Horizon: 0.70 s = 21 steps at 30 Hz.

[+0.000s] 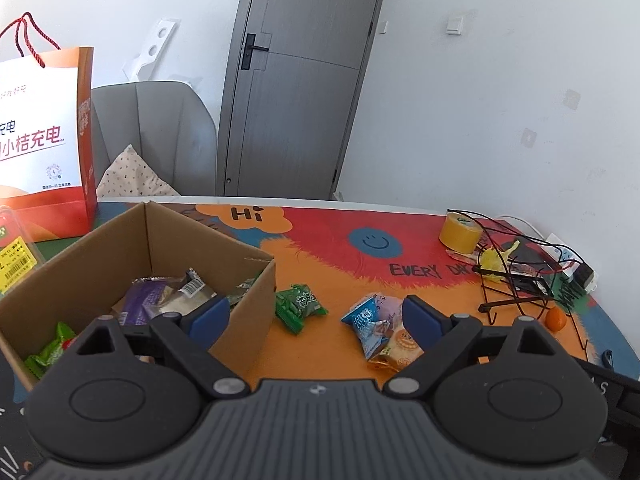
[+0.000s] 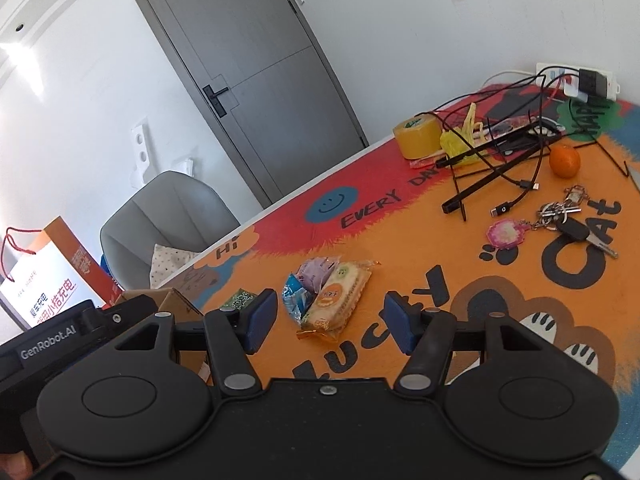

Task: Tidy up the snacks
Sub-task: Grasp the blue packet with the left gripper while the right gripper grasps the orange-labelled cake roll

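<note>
Left gripper [image 1: 316,314], jaws wide and empty, hangs at lower centre of its view, its left finger over the box [image 1: 80,256] and its right beside the snack pile. Right gripper [image 2: 330,322], jaws half apart and empty, faces the pile of packets [image 2: 328,292] at mid-frame. A green packet [image 1: 298,307] lies just beside the box wall. Advised: lower the right gripper squarely over the cracker packet [image 2: 338,298], close on its narrow width, then lift clear before crossing to the box.

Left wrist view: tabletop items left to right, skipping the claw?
Paper bag → cardboard box → green snack packet → blue snack packet → tape roll → orange
</note>
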Each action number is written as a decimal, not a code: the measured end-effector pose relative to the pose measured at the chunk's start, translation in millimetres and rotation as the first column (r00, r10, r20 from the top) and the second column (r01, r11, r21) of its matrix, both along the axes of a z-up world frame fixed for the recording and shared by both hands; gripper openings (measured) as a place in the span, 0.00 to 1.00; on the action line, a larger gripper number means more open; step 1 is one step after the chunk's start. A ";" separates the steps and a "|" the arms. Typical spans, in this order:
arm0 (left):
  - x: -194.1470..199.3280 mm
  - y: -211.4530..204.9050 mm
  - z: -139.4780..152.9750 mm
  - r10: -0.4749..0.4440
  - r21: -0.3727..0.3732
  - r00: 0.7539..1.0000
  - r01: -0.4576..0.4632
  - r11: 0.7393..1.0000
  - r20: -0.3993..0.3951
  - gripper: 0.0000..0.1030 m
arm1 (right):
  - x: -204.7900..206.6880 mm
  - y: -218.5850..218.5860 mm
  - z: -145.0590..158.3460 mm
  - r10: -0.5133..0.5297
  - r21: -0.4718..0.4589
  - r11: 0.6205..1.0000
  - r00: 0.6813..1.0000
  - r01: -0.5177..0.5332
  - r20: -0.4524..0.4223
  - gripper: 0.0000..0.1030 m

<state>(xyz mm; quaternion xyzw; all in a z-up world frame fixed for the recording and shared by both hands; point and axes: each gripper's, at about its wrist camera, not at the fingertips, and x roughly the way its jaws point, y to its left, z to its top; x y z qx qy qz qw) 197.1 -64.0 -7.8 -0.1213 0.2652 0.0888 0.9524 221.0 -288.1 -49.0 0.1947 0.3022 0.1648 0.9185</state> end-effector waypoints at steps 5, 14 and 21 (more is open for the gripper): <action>20.1 -4.2 -9.7 0.009 -0.043 0.999 -0.011 0.999 -0.035 0.82 | 16.9 0.9 -8.2 0.000 0.013 1.000 1.000 0.000 -0.028 0.58; 56.7 -10.9 -30.9 0.014 -0.089 0.995 -0.023 0.996 -0.095 0.57 | 51.5 7.3 -32.9 0.023 0.087 0.996 0.990 -0.011 -0.140 0.48; 85.1 -13.0 -51.4 0.022 -0.140 0.990 -0.041 0.989 -0.139 0.49 | 75.7 9.2 -50.8 0.032 0.119 0.993 0.975 -0.005 -0.220 0.38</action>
